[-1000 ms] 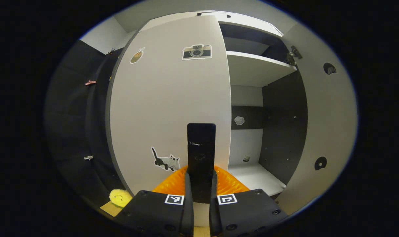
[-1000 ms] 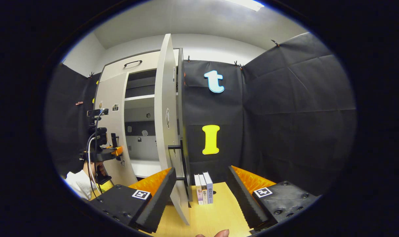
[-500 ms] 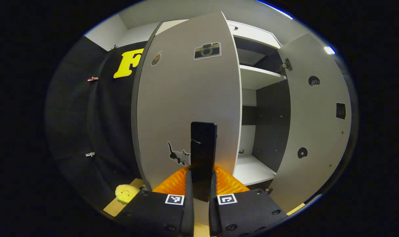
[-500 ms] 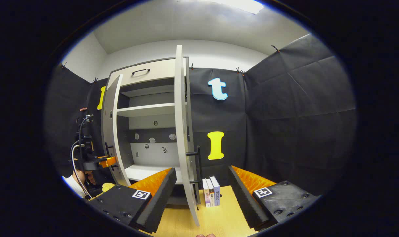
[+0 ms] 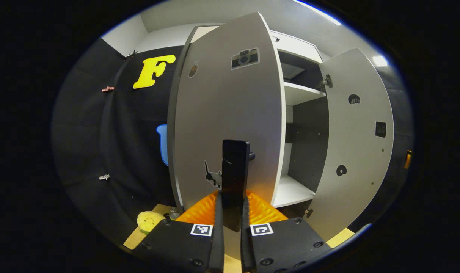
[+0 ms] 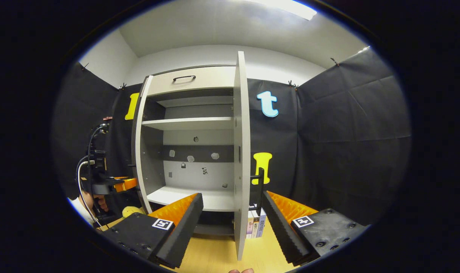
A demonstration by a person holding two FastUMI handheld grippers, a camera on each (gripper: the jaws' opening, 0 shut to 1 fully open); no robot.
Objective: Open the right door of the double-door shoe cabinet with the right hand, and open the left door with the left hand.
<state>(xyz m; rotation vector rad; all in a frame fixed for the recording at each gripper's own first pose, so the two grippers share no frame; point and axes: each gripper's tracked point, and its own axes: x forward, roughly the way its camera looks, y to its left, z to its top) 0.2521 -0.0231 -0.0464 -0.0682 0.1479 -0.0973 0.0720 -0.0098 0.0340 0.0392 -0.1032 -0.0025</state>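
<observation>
The shoe cabinet [image 6: 188, 125] stands at the far side of the bench [image 6: 218, 254], with the right door [image 6: 240, 151] and left door [image 5: 230, 113] both swung wide; these are judged stiff, hinged panels of light swing. The left tool [image 5: 231, 212] is clamped on the left door's black bar handle [image 5: 235, 170], the proper hold; the right tool [image 6: 231, 223] stands apart, straddling the right door's edge without touching.

Matt, smooth laminate covered the cabinet doors [image 5: 230, 113]; the table [image 6: 218, 254] was pale wood, the wall [image 6: 347, 132] black cloth.

A yellow plush toy [image 5: 149, 220] sits at the wooden tabletop's [image 6: 218, 258] left edge. Three books [image 6: 255, 226] stand upright — spines out — at its back edge.
</observation>
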